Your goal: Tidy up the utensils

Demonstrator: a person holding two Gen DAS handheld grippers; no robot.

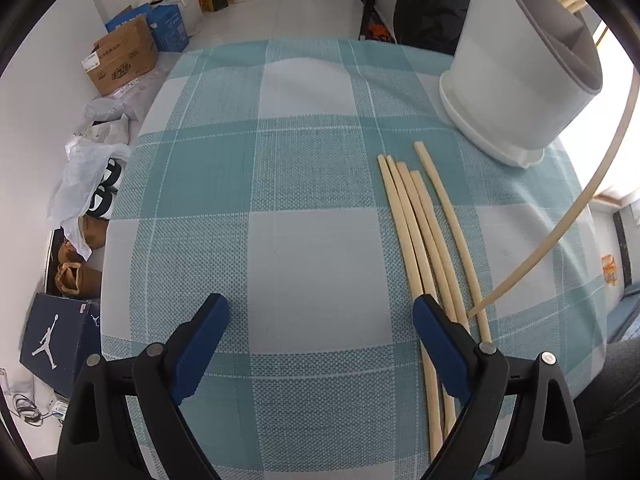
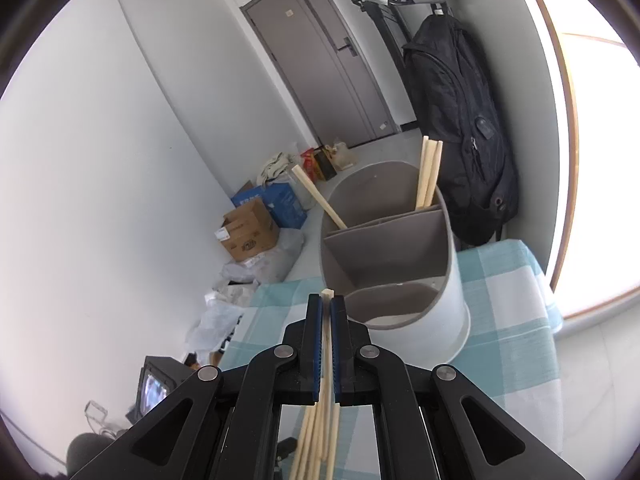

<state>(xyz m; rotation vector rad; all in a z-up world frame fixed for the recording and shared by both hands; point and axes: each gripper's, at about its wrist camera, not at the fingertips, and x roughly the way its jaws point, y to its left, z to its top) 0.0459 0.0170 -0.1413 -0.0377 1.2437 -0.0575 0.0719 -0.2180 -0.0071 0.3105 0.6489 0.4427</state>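
Several pale wooden chopsticks (image 1: 420,232) lie side by side on the teal checked tablecloth (image 1: 248,168). My left gripper (image 1: 320,304) hovers open just left of them, nothing between its blue pads. A white utensil holder (image 1: 516,92) with grey dividers stands at the cloth's far right. My right gripper (image 2: 327,308) is shut on one chopstick (image 2: 327,293), its tip poking out in front of the holder (image 2: 448,304). That held chopstick (image 1: 580,208) shows in the air in the left wrist view. Three chopsticks (image 2: 429,172) and a leaning one (image 2: 318,196) stand in the holder's far compartment.
Left of the table, the floor holds a cardboard box (image 1: 120,60), plastic bags (image 1: 88,172) and a dark shoe box (image 1: 56,340). A black backpack (image 2: 460,120) hangs behind the holder by a grey door (image 2: 320,60). A bright window is on the right.
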